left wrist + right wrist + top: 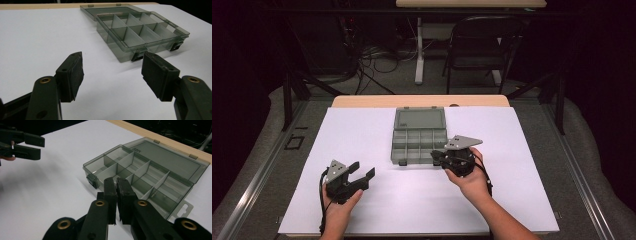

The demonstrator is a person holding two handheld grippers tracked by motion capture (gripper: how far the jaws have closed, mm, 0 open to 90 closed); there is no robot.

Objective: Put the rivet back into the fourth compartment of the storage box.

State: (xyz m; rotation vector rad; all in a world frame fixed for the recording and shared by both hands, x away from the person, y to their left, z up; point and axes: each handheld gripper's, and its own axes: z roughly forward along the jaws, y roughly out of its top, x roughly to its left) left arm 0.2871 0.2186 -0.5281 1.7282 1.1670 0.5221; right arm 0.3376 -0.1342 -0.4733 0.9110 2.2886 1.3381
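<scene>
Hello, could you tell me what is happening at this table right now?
A person holds a claw in each hand over a white table. A grey plastic compartment box lies open, lid flat behind it, its compartments apparently empty. The right claw is shut, with nothing between its jaws, just in front of the box's near edge. The left claw is open and empty, off to the side of the box.

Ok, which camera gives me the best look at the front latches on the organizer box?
The left gripper view: both latches face it on the organizer box, one of them close, just beyond the open jaws. The right gripper view shows one latch, at the box's near-left corner. The high view shows them as small dark tabs.
</scene>
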